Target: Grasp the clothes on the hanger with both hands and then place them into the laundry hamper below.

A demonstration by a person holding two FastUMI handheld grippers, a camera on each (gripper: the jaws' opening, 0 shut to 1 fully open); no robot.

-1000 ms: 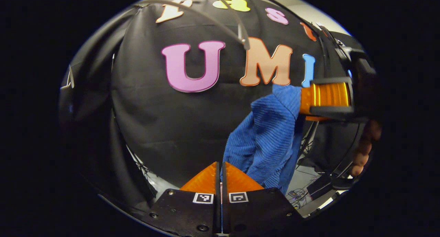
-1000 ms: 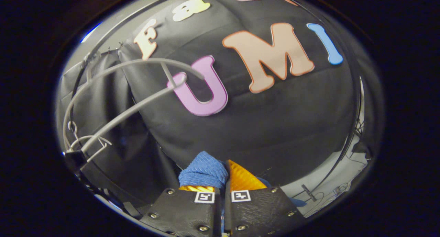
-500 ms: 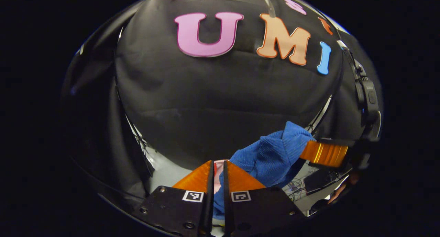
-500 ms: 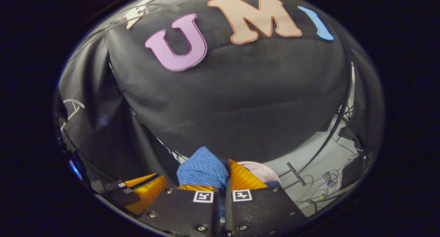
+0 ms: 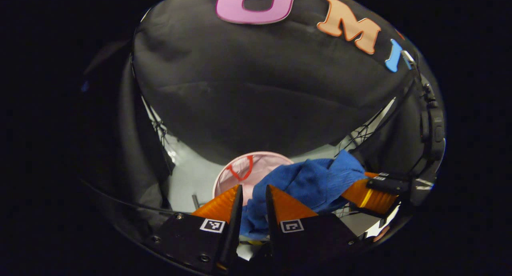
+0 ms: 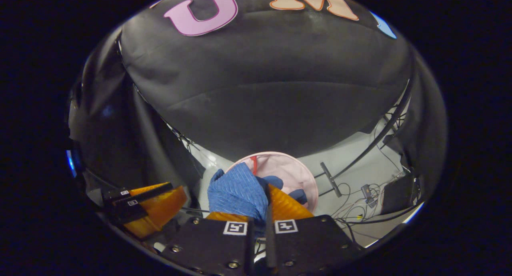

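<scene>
Blue ribbed cloth, the garment (image 5: 308, 184), was held off the hanger and strung between the two tools, low over the pink laundry hamper (image 5: 240, 164). In the left gripper view the left hand-held gripper (image 5: 251, 196) was seen with a narrow gap between its fingers and a fold of the garment running through that gap; whether both fingers pressed on the cloth could not be told for certain. At about 3 o'clock in that view the right hand-held gripper (image 5: 366, 192) was seen with the far end of the cloth at its tip. In the right gripper view the right hand-held gripper (image 6: 262, 204) was pinched on a bunched corner of the garment (image 6: 238, 192), with the hamper rim (image 6: 308, 176) just beyond at 12 o'clock.

The taking-off was judged done; lowering and release into the hamper were judged left. The hamper mouth lay open and round, with bare pale floor (image 6: 352, 160) around it. Cables (image 6: 360, 212) and a dark box (image 6: 396, 196) lay at 3 o'clock, apart from the rim.
</scene>
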